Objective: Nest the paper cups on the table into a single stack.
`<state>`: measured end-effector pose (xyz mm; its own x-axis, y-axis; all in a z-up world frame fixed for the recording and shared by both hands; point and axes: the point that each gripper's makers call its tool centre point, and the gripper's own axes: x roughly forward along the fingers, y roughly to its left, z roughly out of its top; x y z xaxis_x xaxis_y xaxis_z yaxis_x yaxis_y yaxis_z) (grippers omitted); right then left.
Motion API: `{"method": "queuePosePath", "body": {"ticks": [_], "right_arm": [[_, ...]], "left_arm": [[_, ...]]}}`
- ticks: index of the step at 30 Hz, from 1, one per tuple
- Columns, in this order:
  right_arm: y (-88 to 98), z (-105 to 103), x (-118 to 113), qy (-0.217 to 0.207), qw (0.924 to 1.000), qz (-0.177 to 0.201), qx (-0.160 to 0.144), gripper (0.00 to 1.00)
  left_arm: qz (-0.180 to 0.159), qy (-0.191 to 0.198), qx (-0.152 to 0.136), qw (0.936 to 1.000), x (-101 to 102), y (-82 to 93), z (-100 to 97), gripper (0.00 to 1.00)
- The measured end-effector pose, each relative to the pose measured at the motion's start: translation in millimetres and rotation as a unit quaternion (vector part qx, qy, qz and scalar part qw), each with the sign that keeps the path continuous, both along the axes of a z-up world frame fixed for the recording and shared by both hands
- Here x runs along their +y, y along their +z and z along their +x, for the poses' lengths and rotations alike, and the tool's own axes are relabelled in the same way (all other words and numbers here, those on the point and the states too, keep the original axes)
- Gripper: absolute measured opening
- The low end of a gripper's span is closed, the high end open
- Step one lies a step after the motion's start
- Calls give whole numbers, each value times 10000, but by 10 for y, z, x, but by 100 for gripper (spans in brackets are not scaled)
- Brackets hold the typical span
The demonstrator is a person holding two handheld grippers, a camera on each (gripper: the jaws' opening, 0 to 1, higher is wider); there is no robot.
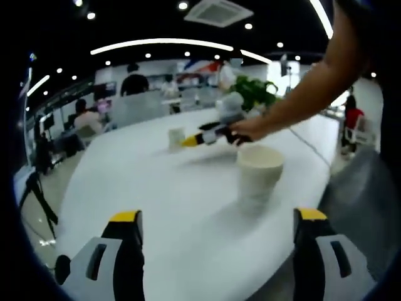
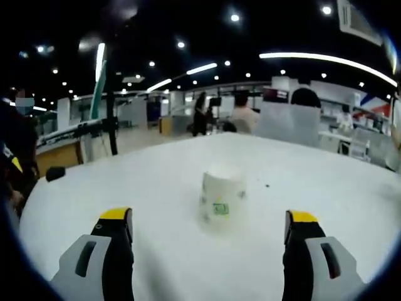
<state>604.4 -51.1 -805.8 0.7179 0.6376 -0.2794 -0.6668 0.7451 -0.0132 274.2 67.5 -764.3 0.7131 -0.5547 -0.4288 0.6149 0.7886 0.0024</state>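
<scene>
A white paper cup (image 1: 259, 172) stands mouth up on the white table (image 1: 156, 188), just ahead of my left gripper (image 1: 218, 219), which is open with nothing between its jaws. Farther off sits a second cup (image 1: 176, 138). A hand holds my right gripper (image 1: 189, 141) close beside that cup, yellow tips pointing at it. In the right gripper view this cup (image 2: 222, 197) carries a small green mark and looks wider at its base. It stands a little ahead of the open right gripper (image 2: 209, 216), centred between the jaws and untouched.
The person's bare arm (image 1: 307, 88) reaches in from the upper right over the table. A green plant (image 1: 254, 93) stands at the far end. Seated people, desks and chairs lie beyond. A tripod (image 1: 37, 194) stands off the table's left edge. A small black object (image 2: 55, 172) sits at the table's left rim.
</scene>
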Motion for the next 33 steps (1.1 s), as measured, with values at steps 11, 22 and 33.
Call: {"method": "queuePosePath", "body": {"ticks": [11,22,33], "right_arm": [[-116,540,69,-333,9993,138,120,85],[-242,476,212,-288,9986,-116,417,37],[43,492,94,-293,9974,-61,652,36]], "left_arm": [[156,8,24,9999,24,-41,-1,95],[261,102,46,9996,78,-73,17,92],[317,134,39,9994,94,-79,28,92]]}}
